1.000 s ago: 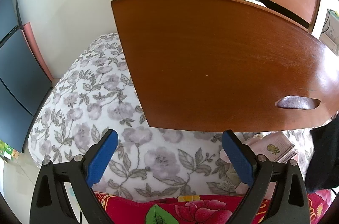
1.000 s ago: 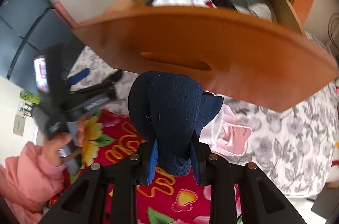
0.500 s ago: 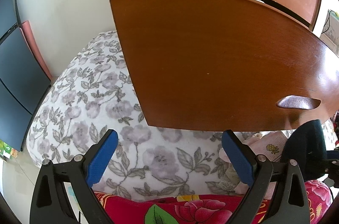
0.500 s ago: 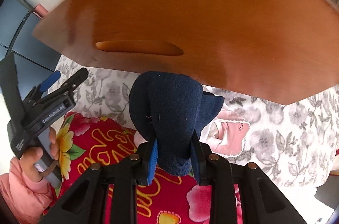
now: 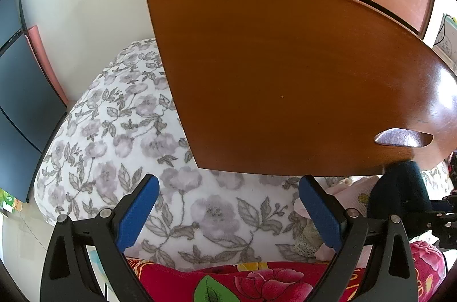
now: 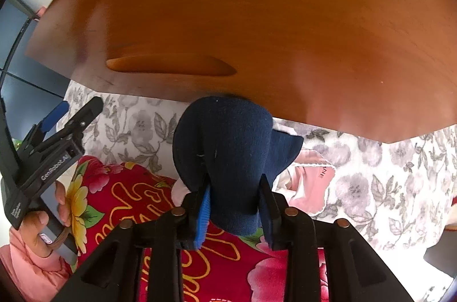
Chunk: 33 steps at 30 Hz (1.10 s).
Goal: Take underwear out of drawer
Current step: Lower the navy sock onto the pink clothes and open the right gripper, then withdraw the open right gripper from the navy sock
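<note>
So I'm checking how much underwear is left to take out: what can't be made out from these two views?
- Drawer contents: hidden in both views by the drawer front, seen from below.
- What lies under the navy garment: right wrist view, covered by the garment in the right claw.
- Pale items on the bed: left wrist view, cut off by the left claw finger and the garment.

the pulled-out drawer [image 6: 257, 16] front hides its contents, and its lower edge looks blurred.

Both views close under drawer front [image 5: 285, 79]
</note>
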Motion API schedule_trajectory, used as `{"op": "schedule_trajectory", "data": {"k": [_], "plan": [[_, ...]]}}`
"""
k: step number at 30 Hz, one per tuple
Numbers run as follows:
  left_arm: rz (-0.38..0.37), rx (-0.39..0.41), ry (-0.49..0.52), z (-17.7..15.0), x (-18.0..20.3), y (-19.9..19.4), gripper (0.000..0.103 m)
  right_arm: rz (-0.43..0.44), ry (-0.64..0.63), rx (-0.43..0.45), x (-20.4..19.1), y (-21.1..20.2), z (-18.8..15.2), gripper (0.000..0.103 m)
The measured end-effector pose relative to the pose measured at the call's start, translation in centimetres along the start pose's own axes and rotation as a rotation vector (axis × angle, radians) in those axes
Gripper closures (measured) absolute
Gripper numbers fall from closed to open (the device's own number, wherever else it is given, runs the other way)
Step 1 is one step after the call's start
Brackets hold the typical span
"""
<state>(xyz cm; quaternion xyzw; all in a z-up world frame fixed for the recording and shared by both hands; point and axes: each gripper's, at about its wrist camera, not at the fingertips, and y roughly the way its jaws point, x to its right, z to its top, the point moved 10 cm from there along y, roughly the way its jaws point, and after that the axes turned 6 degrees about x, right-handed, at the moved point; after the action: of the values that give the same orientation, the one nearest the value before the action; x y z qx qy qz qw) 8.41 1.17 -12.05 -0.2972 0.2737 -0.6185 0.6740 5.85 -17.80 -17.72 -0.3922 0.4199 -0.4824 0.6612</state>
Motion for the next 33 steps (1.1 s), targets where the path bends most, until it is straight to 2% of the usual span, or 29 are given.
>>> {"op": "schedule_trajectory", "data": {"k": [2, 10, 17, 23, 24, 25, 33], "plan": [[0.000, 0.000, 0.000, 0.0, 0.0, 0.0, 0.005, -0.009, 0.005, 0.002, 0.1, 0.2, 0.0, 0.056], [0.001, 0.001, 0.000, 0.0, 0.0, 0.0, 0.005, -0.025, -0.009, 0.019, 0.3, -0.5, 0.2, 0.040], [0.000, 0.000, 0.000, 0.0, 0.0, -0.1, 0.005, -0.053, -0.020, 0.062, 0.8, -1.2, 0.7, 0.010], [0.000, 0.001, 0.000, 0.0, 0.0, 0.0, 0.005, -0.056, -0.010, 0.092, 1.2, -1.7, 1.1, 0.009], [0.001, 0.001, 0.000, 0.0, 0.0, 0.0, 0.005, -0.059, -0.010, 0.096, 1.2, -1.7, 1.1, 0.007], [0.001, 0.001, 0.000, 0.0, 0.0, 0.0, 0.005, -0.060, -0.010, 0.098, 1.2, -1.8, 1.1, 0.000], [0.000, 0.001, 0.000, 0.0, 0.0, 0.0, 0.005, -0.049, -0.026, 0.117, 0.9, -2.1, 1.2, 0.000]]}}
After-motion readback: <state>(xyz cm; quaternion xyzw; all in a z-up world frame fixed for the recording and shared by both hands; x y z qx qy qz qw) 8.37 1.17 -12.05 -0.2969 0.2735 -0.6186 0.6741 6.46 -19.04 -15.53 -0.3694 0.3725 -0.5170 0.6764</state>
